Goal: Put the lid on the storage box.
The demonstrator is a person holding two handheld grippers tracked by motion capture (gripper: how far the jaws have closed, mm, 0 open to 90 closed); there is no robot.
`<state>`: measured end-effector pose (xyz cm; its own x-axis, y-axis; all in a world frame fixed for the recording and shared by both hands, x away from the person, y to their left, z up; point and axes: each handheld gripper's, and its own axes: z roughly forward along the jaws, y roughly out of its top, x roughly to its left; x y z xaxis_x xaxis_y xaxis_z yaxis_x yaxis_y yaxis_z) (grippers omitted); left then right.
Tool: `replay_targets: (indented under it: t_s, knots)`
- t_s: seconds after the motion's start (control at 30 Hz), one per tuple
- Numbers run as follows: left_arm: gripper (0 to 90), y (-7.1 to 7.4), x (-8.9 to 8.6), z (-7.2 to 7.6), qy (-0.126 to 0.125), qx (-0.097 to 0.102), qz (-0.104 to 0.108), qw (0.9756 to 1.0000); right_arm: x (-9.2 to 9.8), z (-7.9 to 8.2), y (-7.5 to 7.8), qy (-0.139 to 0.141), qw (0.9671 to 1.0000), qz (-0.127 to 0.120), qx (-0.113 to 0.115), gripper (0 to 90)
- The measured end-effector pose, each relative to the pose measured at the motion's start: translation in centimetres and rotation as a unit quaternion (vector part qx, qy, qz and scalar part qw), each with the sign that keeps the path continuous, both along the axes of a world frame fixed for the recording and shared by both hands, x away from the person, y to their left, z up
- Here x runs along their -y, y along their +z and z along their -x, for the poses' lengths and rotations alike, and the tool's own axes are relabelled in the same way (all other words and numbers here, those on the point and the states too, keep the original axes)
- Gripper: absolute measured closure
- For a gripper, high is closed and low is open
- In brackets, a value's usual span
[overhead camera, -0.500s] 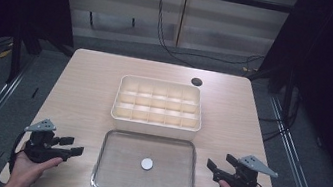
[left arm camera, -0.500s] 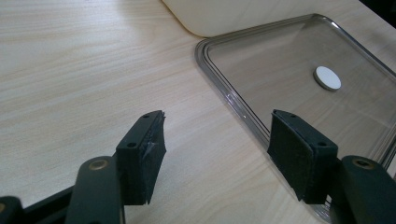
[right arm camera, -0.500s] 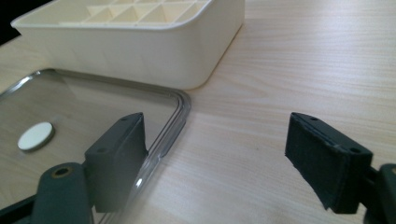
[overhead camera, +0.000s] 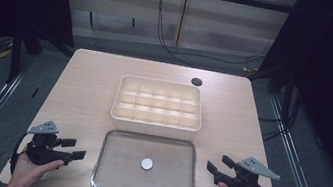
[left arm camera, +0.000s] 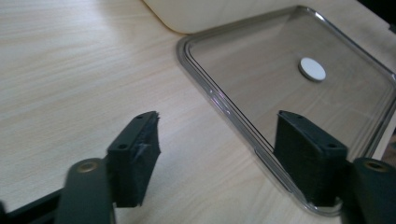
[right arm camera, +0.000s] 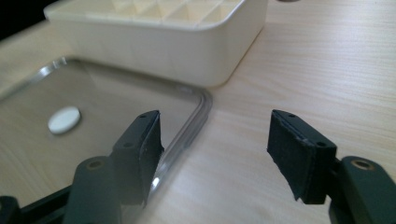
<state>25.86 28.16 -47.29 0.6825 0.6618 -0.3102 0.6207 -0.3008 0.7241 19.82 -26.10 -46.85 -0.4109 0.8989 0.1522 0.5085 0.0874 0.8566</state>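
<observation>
A clear rectangular lid [overhead camera: 99,161] with a metal-looking rim lies flat at the table's near edge, and a small white disc [overhead camera: 147,163] sits at its middle. Behind it stands a cream box [overhead camera: 155,122] divided into several compartments. My left gripper [overhead camera: 74,147] rests on the table left of the lid, open, with nothing between its jaws. The left gripper view shows my left gripper [left arm camera: 219,121] over the lid's rim [left arm camera: 210,93], with the disc [left arm camera: 312,69] beyond. My right gripper [overhead camera: 219,164] is open on the lid's right. In its own view my right gripper [right arm camera: 215,119] straddles the rim's corner [right arm camera: 196,121], near the box [right arm camera: 163,51] and the disc [right arm camera: 64,119].
A dark round hole [overhead camera: 196,82] marks the wooden table [overhead camera: 84,85] behind the box's right corner. Bare wood lies on both sides of the box. Dark frames and cables stand on the floor beyond the far edge.
</observation>
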Motion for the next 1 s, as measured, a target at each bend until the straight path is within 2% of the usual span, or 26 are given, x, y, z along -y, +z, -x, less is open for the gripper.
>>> replay_targets:
  t_s: [0.03, 0.07, 0.1, 0.17, 0.2, 0.23, 0.3, 0.33, 0.37, 0.43, 0.47, 0.57, 0.63, 0.7, 0.8, 0.87, 1.0]
  knots:
    - [37.3, 0.0, 0.1, 0.0, -0.008, 0.000, -0.001, 1.0000, -0.4, 0.2, 0.0, 0.008, 0.9999, 0.010, -0.002, 39.6]
    - [39.3, 0.0, 0.1, 0.0, -0.008, 0.000, -0.001, 1.0000, -0.7, 0.4, -0.1, 0.013, 0.9999, 0.003, -0.004, 40.6]
    - [40.0, -0.1, 0.4, 0.2, -0.010, 0.003, -0.007, 0.9999, -1.0, 0.5, -0.1, 0.014, 0.9999, 0.004, -0.010, 40.7]
    - [41.4, -0.1, 0.5, 0.2, -0.018, -0.003, -0.004, 0.9998, -1.4, 0.4, -0.1, 0.015, 0.9997, 0.013, -0.014, 41.0]
    - [43.2, -0.1, 0.7, 0.2, -0.013, -0.003, -0.006, 0.9999, -1.5, 0.2, -0.1, 0.020, 0.9995, 0.013, -0.022, 41.5]
    - [45.5, -0.1, 0.8, 0.2, -0.005, -0.003, -0.008, 0.9999, -1.5, 0.1, -0.1, 0.022, 0.9995, 0.000, -0.025, 41.5]
    - [45.6, 0.1, 1.1, 0.0, 0.002, -0.009, -0.004, 1.0000, -1.7, -0.2, -0.1, 0.025, 0.9990, -0.018, -0.032, 42.1]
    - [45.6, 0.1, 1.4, -0.2, 0.006, -0.009, -0.006, 0.9999, -1.8, -0.4, -0.1, 0.031, 0.9980, -0.022, -0.050, 42.8]
    - [45.4, 0.2, 1.8, -0.4, 0.006, -0.007, -0.009, 0.9999, -2.0, -0.6, -0.1, 0.038, 0.9968, -0.021, -0.067, 42.7]
    - [42.4, 0.3, 2.6, -0.8, -0.001, 0.001, -0.024, 0.9997, -2.6, -0.8, -0.2, 0.037, 0.9959, -0.005, -0.082, 41.2]
    - [40.9, 0.3, 2.9, -0.9, -0.005, 0.001, -0.024, 0.9997, -2.8, -0.9, -0.3, 0.042, 0.9951, -0.001, -0.089, 40.3]
    - [38.9, 0.2, 3.5, -1.1, -0.012, -0.006, -0.032, 0.9994, -3.2, -1.4, -0.2, 0.047, 0.9935, 0.001, -0.104, 37.2]
    - [38.7, 0.3, 3.6, -1.4, -0.007, -0.009, -0.041, 0.9991, -3.4, -1.9, -0.1, 0.048, 0.9931, -0.004, -0.107, 37.1]
    - [38.3, 0.3, 3.7, -1.7, -0.005, -0.010, -0.044, 0.9990, -3.8, -2.5, 0.0, 0.055, 0.9919, 0.003, -0.115, 36.9]
    - [37.5, 0.7, 3.9, -2.6, -0.011, -0.013, -0.041, 0.9990, -4.7, -3.4, 0.5, 0.063, 0.9915, 0.011, -0.113, 36.6]
    - [36.4, 0.9, 4.3, -3.3, -0.017, -0.013, -0.049, 0.9986, -5.2, -3.9, 1.0, 0.067, 0.9917, 0.012, -0.109, 37.0]
    - [36.0, 0.5, 4.8, -4.2, -0.015, -0.021, -0.036, 0.9990, -5.8, -5.1, 1.4, 0.068, 0.9917, 0.015, -0.108, 38.9]
